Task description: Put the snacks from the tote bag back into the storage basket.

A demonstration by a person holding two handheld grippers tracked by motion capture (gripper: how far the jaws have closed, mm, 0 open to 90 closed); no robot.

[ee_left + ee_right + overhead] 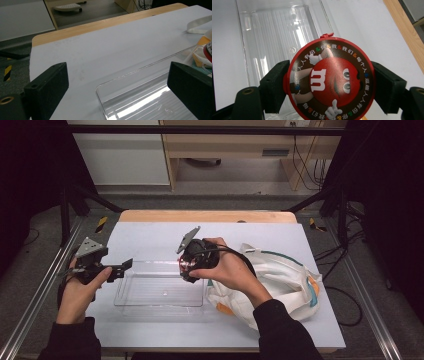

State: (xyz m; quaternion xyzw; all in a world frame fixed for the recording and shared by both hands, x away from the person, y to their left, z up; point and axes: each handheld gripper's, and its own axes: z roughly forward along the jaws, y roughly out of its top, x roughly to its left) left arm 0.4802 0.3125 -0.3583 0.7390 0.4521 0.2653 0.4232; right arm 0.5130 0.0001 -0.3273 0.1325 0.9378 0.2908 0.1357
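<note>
A round red candy tub (pixel 332 80), its lid printed with a red cartoon candy figure, sits between the black jaws of my right gripper (pixel 329 85), which are shut on its sides. In the high view the right gripper (pixel 192 265) hangs over the right end of a clear plastic tray (pixel 131 299). The clear plastic tray (pixel 243 37) lies below the tub with nothing in it. My left gripper (pixel 125 266) hovers at the tray's left end, jaws open and empty. The left gripper (pixel 117 87) looks over the tray's (pixel 100 95) corner.
A white cloth bag (pixel 280 280) with teal and orange trim lies crumpled right of the tray, partly under the right forearm. The table's white mat (pixel 150 235) runs back to a wooden edge (pixel 205 216). Metal rails flank the table.
</note>
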